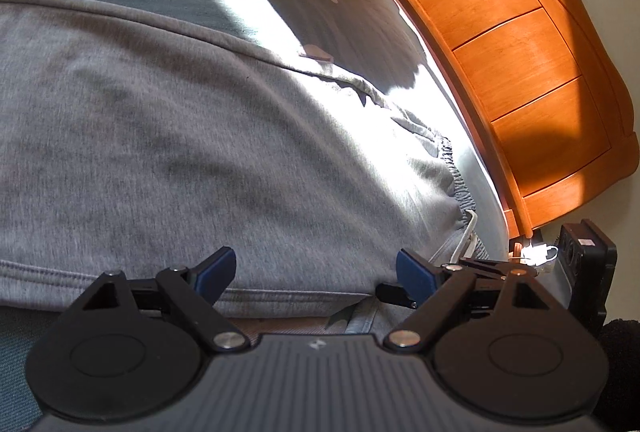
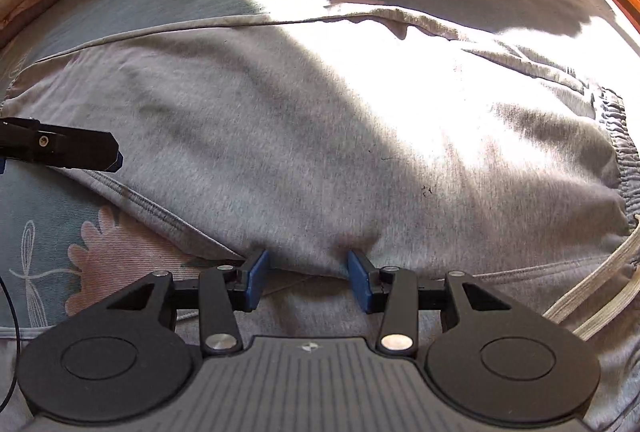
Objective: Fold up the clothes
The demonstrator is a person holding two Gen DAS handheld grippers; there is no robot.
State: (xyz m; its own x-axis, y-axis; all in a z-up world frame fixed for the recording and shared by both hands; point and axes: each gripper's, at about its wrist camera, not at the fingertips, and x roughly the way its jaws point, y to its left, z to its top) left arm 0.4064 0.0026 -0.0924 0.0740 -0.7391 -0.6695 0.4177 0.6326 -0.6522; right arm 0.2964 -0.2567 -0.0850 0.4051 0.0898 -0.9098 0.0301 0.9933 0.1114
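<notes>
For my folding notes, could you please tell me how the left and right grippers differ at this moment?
The left gripper is spread wide; the right gripper is narrower. The left hovers over the grey garment's hem, while the right meets its near edge, fabric puckering there. Both are open, with blue pads.

black gripper [image 2: 307,278] body, blue pads [image 2: 254,278], silver screws [image 2: 219,342]

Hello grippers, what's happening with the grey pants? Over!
Left gripper open, right gripper open, both at near hem. Grey pants flat on bedsheet. Drawstring loose beside.
</notes>
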